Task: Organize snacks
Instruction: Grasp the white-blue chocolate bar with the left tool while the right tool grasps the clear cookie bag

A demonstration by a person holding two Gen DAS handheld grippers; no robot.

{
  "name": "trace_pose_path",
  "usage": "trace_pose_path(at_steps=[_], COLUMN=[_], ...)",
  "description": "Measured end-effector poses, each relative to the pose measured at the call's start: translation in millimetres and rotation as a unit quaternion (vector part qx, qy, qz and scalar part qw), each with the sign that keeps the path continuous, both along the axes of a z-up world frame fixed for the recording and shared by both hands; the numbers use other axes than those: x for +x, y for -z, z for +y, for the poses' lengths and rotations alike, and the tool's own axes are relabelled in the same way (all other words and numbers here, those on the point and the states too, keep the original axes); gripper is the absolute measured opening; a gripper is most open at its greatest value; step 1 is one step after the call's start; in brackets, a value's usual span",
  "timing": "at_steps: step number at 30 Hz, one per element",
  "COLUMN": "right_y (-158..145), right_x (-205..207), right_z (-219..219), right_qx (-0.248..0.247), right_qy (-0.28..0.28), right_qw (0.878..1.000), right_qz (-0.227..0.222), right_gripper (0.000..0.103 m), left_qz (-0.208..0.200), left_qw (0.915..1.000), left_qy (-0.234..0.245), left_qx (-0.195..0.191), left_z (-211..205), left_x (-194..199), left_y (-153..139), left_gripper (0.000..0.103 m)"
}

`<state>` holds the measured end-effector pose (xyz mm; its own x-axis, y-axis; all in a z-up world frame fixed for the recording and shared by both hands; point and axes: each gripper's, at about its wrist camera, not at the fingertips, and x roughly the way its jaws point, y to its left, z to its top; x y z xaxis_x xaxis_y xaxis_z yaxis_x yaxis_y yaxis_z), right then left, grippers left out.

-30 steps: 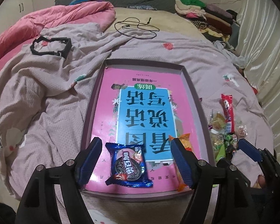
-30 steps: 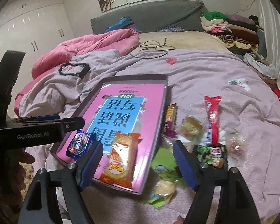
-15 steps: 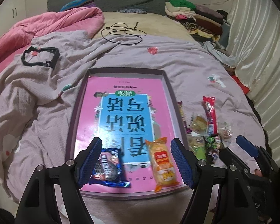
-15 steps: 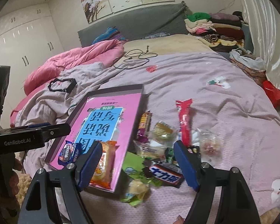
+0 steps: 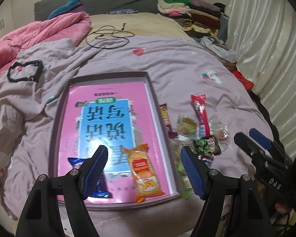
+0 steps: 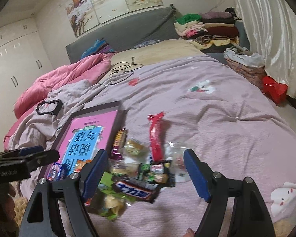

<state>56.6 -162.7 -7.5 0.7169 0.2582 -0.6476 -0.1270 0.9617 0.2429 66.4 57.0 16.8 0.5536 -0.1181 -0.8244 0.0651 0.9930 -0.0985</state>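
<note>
The left gripper hangs over the near end of a shallow tray on the bed, jaws spread and nothing between the pads. Inside the tray lies a pink book with large Chinese characters on a blue panel, upside down to the camera; I cannot read them with confidence. On the book's near edge sit an orange snack packet with a red label, too blurred to read, between the fingers and nearer the right one, and a blue cookie packet mostly hidden behind the left finger.

The right gripper is also released and empty, hovering above the snack pile on the bedspread beside the tray's right edge. Directly between its fingers lies a dark chocolate bar with white Chinese lettering on blue. Beyond it are a red stick packet, a green-printed dark packet and a purple bar against the tray wall. "GenRobot.AI" shows faintly on the left gripper's body at the left edge of the right wrist view.
</note>
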Motion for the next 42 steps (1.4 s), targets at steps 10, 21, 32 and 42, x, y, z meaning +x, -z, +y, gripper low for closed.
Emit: trace_pose_path(at_steps=[10, 21, 32, 42], right_y=[8.0, 27.3, 45.9, 60.2], right_x=[5.4, 11.2, 20.3, 34.8], right_z=[-39.0, -62.3, -68.3, -68.9], right_qx=[0.003, -0.006, -0.020, -0.017], right_qy=[0.041, 0.065, 0.061, 0.037], right_qw=[0.999, 0.997, 0.996, 0.996], right_qz=[0.013, 0.036, 0.058, 0.078], right_gripper=[0.078, 0.078, 0.078, 0.078], left_qz=[0.020, 0.098, 0.126, 0.128], left_qw=[0.9982, 0.9893, 0.9849, 0.9819], left_qy=[0.056, 0.084, 0.054, 0.035], left_qx=[0.008, -0.068, -0.106, -0.135], left_z=[-45.9, -84.8, -96.3, -104.8], left_x=[-6.8, -8.5, 18.2, 37.9], left_y=[14.3, 54.8, 80.6, 88.2], left_gripper=[0.077, 0.070, 0.049, 0.048])
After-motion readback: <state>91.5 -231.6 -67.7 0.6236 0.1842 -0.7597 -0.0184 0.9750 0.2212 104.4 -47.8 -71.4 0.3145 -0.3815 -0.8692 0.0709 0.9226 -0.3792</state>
